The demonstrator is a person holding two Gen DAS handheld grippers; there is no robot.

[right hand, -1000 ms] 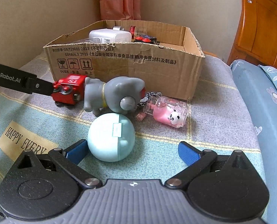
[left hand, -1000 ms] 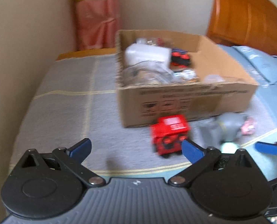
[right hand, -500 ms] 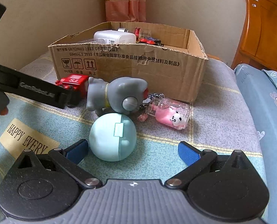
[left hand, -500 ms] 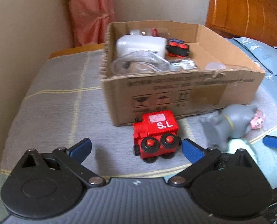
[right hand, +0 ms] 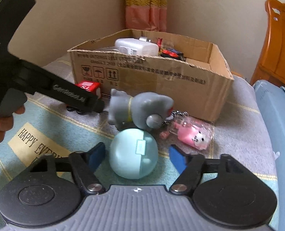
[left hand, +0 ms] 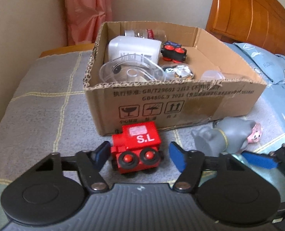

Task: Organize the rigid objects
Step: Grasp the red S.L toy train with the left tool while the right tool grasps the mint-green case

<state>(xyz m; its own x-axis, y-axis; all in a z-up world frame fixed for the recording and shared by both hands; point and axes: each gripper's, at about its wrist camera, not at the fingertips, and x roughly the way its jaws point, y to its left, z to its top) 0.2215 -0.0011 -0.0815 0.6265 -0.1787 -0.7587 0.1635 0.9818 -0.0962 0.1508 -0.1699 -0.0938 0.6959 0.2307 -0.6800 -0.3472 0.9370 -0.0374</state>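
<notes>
- Left gripper (left hand: 138, 155): jaws apart, one blue pad on each side of the red toy train (left hand: 136, 147) marked "S.L". The left pad is just beside it and the right pad stands clear of it — nothing gripped.
- Right gripper (right hand: 135, 156): jaws apart around the pale blue ball-shaped case (right hand: 134, 153), gaps on both sides.
- Both toys sit on the checked blanket (left hand: 36, 104).
- Just beyond the ball lies the grey toy elephant (right hand: 140, 108) on its side; beside it is a pink panda keychain (right hand: 192, 134).
- Farther back stands the open cardboard box (left hand: 180, 105) — the train is close to its front wall. Inside are a white adapter (left hand: 134, 50), clear plastic pieces and a black toy car (left hand: 173, 53) with red wheels.
</notes>
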